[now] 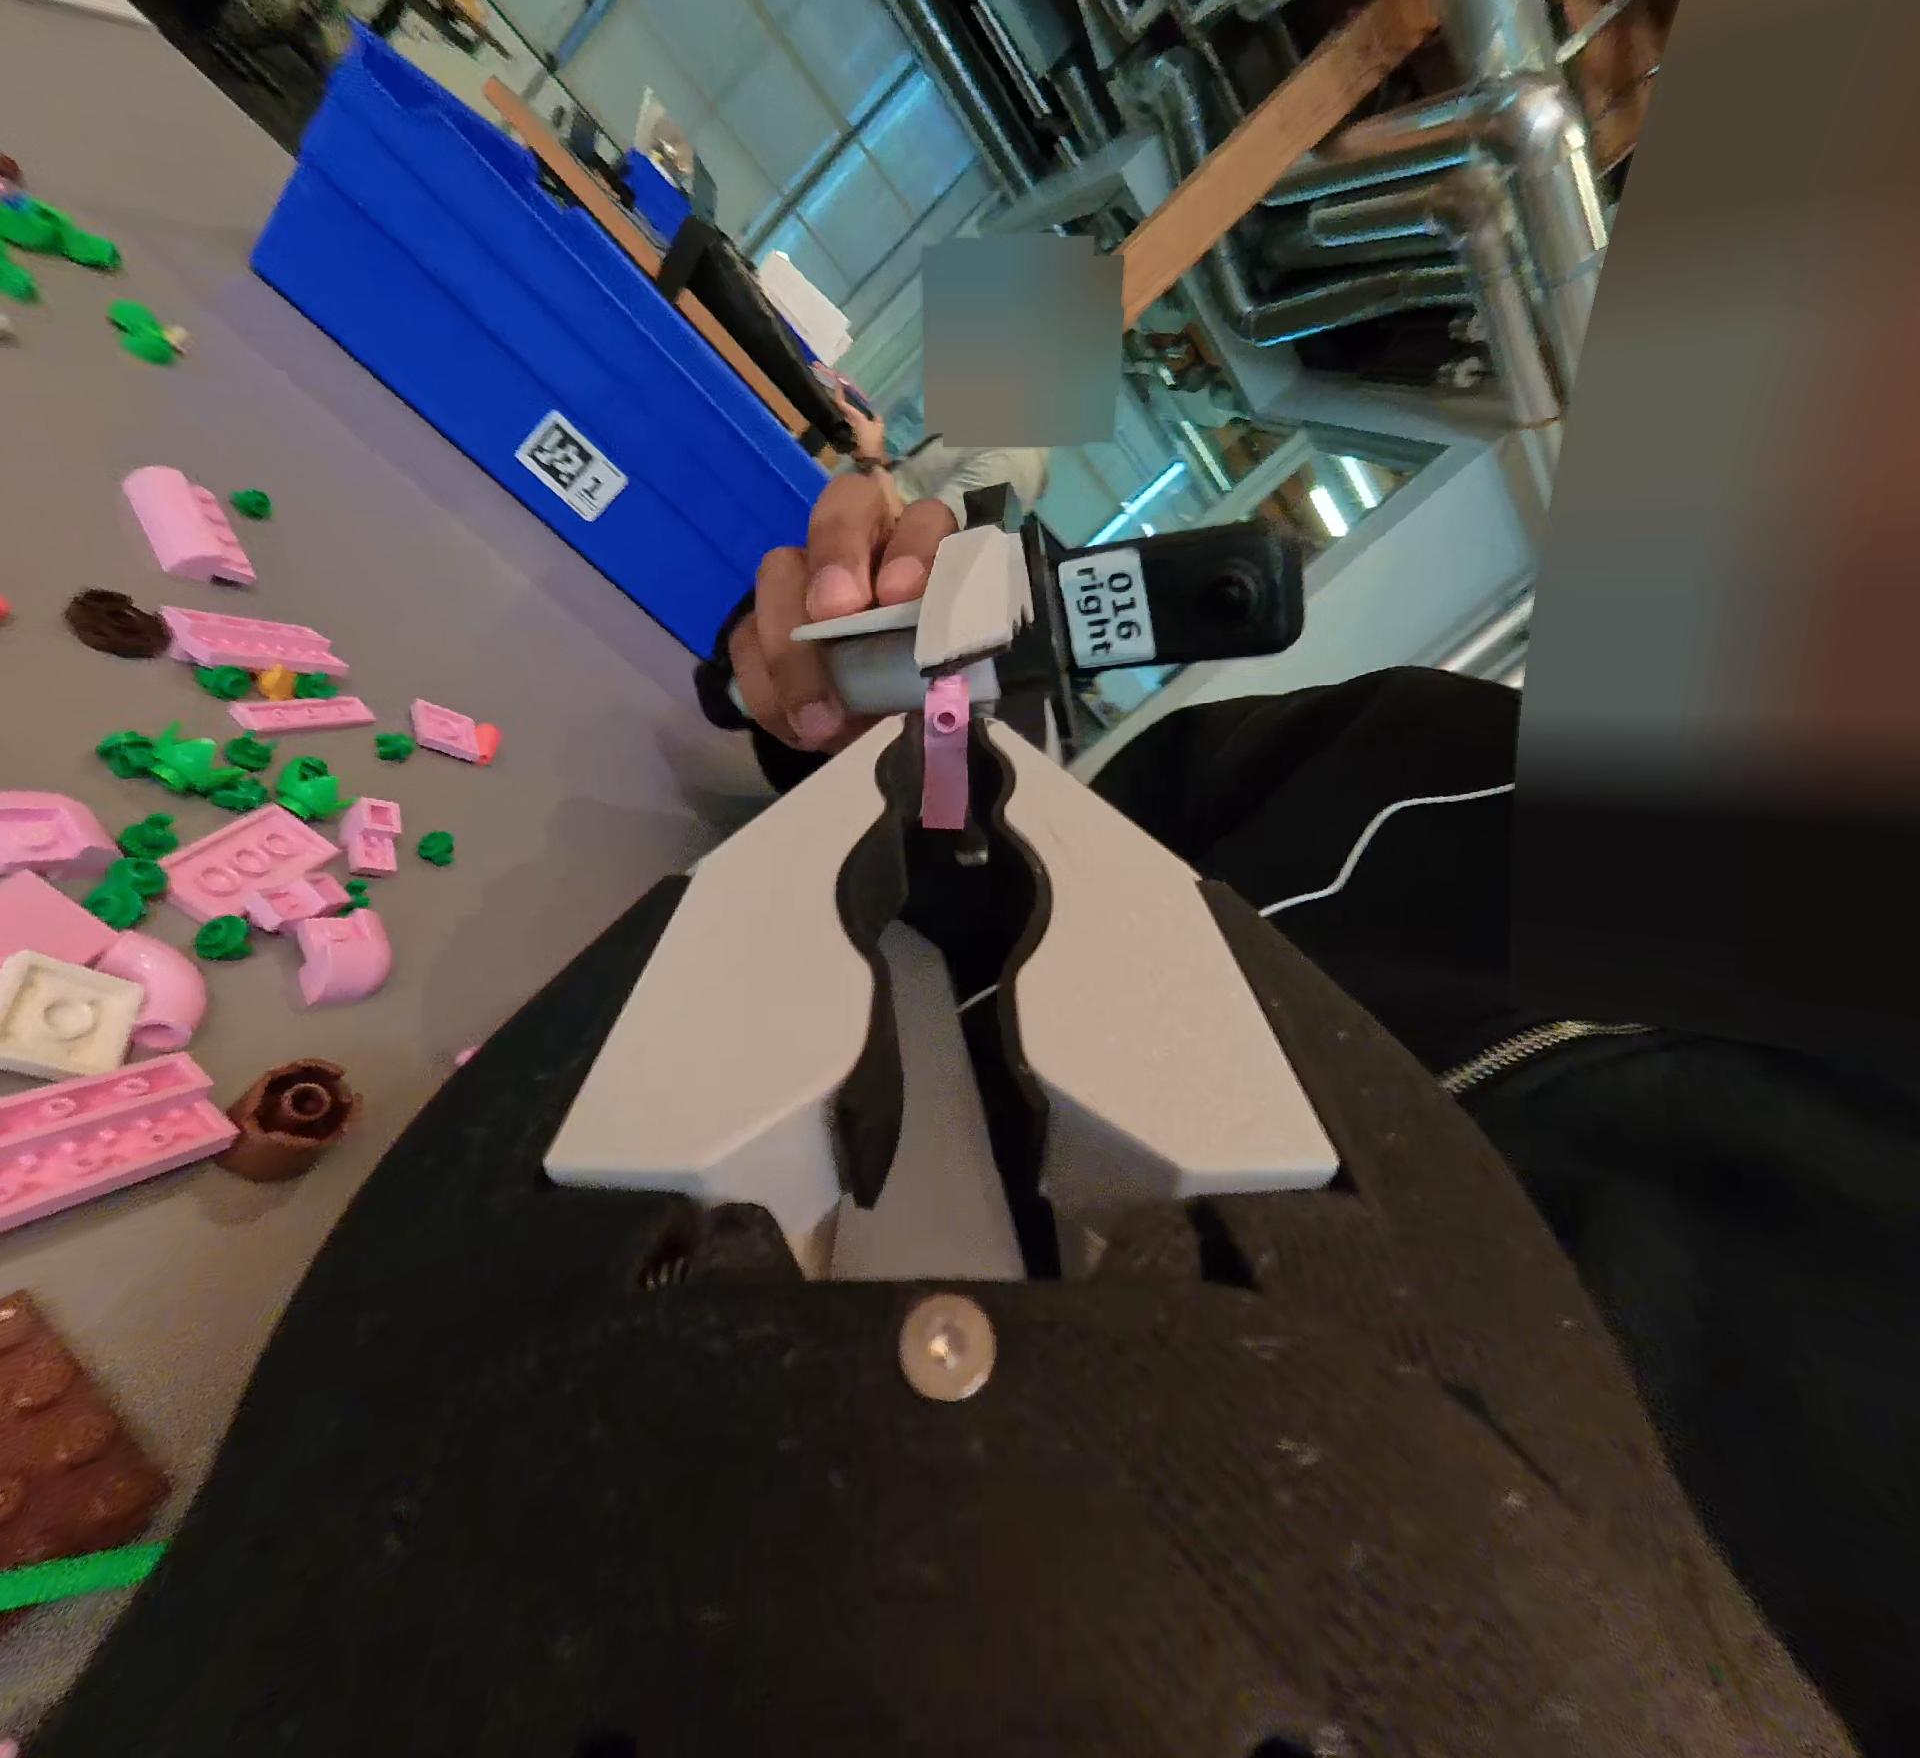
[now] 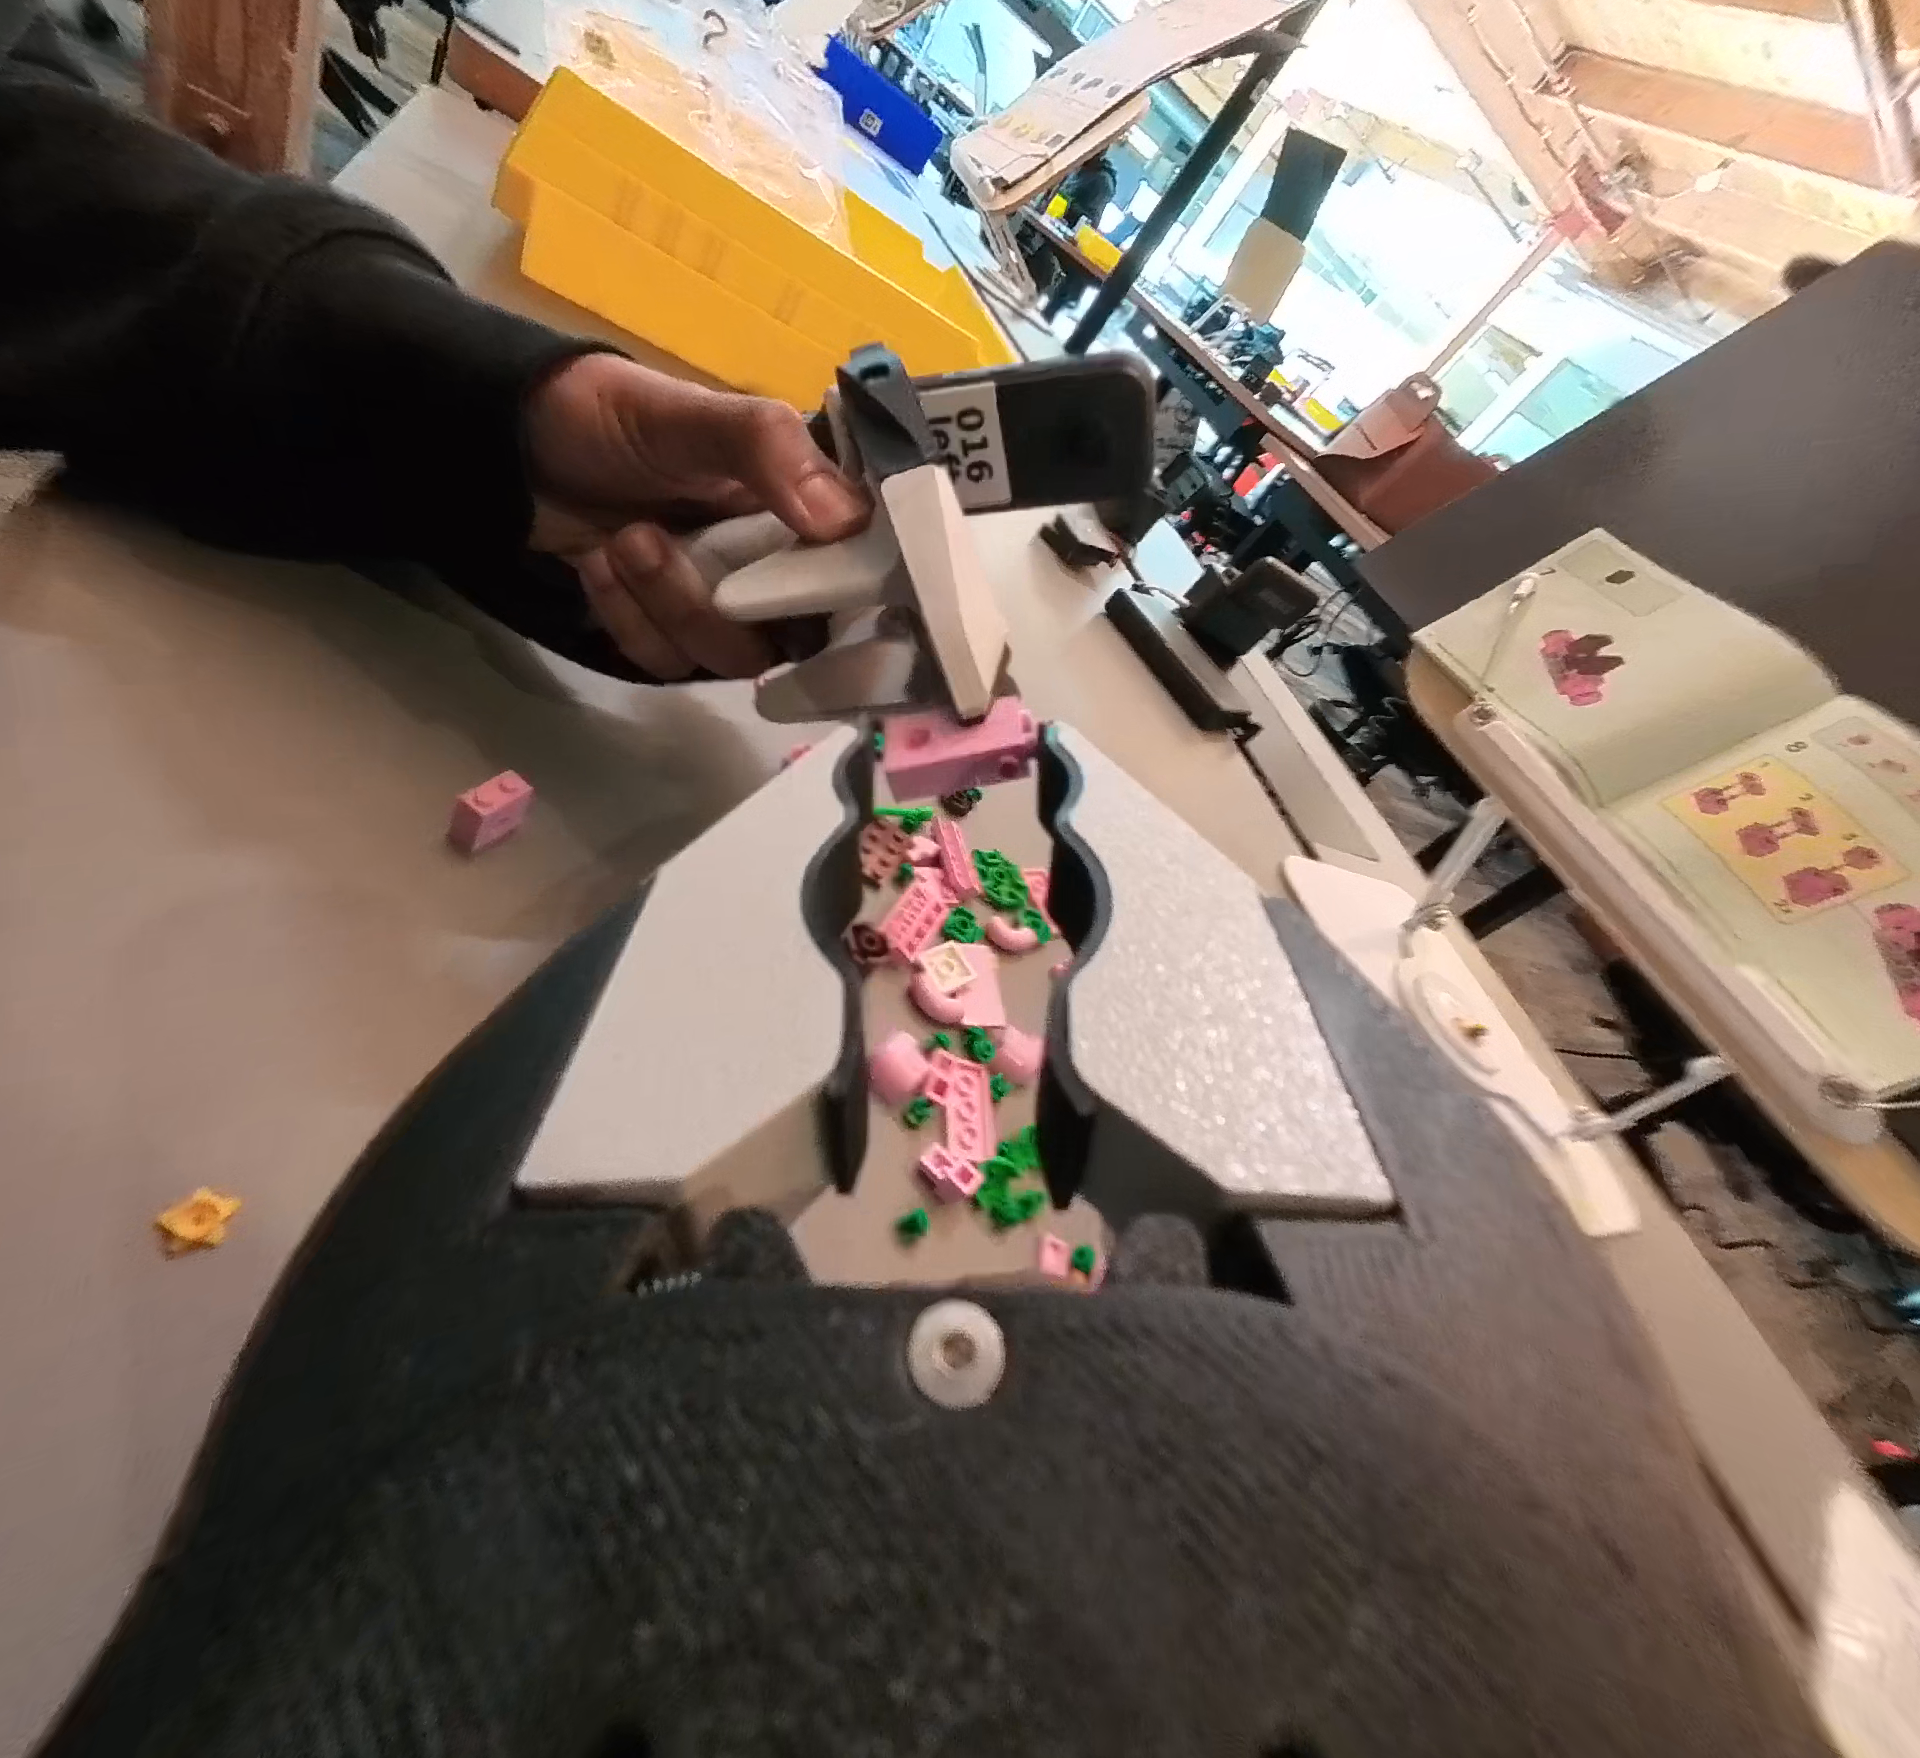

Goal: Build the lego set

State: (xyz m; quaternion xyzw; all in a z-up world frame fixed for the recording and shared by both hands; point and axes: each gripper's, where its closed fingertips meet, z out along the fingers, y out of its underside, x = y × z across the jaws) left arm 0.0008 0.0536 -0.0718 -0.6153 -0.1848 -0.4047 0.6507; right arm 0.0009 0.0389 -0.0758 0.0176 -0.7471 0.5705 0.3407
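Observation:
My left gripper (image 1: 940,752) is shut on a thin pink lego piece (image 1: 945,783) held edge-on between its tips, above the table. My right gripper (image 1: 961,669) meets it from the far side and grips the same pink piece at its top. In the right wrist view my right gripper (image 2: 956,747) is shut on a pink brick (image 2: 935,763) across its width. The left gripper (image 2: 971,716) comes down onto that brick's top. Both are held in a person's hands with black sleeves.
Several loose pink and green pieces (image 1: 249,867) lie on the grey table, with a brown round piece (image 1: 296,1116) and a brown plate (image 1: 62,1448). A blue bin (image 1: 499,306) stands behind. An open instruction booklet (image 2: 1714,825), yellow bins (image 2: 727,254), a stray pink brick (image 2: 490,809) and a yellow piece (image 2: 197,1218) show. Both grippers' tips are close together, under 4 cm apart. Left tips and right tips are each some 15 cm from the brown plate (image 1: 62,1448).

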